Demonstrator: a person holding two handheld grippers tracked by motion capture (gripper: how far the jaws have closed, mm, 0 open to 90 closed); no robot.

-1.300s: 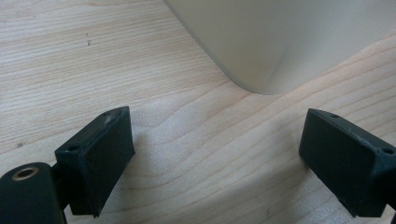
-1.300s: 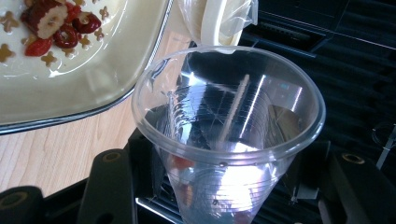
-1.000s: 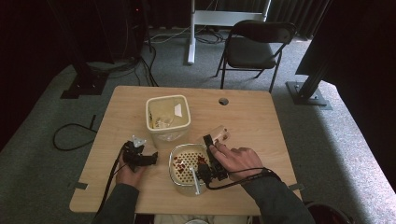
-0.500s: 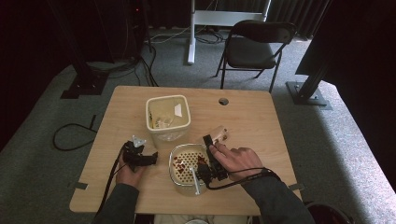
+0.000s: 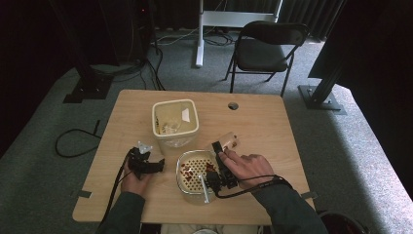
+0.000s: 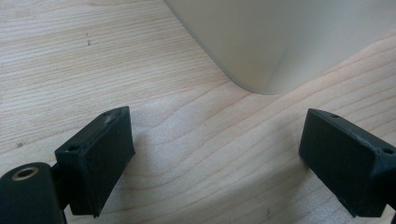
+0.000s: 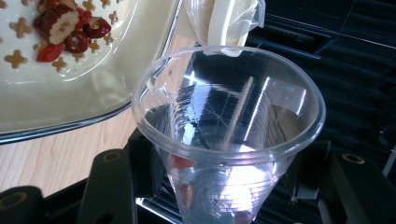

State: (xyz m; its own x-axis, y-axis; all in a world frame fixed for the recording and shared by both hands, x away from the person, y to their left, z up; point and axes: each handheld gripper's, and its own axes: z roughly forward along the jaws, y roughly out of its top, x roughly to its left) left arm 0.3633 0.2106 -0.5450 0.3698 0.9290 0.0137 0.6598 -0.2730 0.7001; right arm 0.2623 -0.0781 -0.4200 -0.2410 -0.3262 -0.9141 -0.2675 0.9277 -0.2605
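On the table point(image 5: 263, 122), seen from high up, the right gripper point(image 5: 220, 163) lay beside a perforated tray point(image 5: 195, 174) of red fruit pieces, its jaws clamped on a clear plastic cup point(image 5: 229, 142) lying tilted on its side. The left gripper point(image 5: 155, 165) rested near a cream tub point(image 5: 174, 122).

In the left gripper view, the black fingers point(image 6: 95, 158) stood wide apart over bare wood, nothing between them; the tub's rounded corner point(image 6: 280, 42) sat just ahead.

In the right gripper view, the cup point(image 7: 229, 135) was held between the fingers point(image 7: 116, 182), its wide rim toward the camera. It was transparent, faintly ribbed, with a red bit near its bottom. The tray point(image 7: 70, 79), with sliced red fruit, lay left of the fingers.
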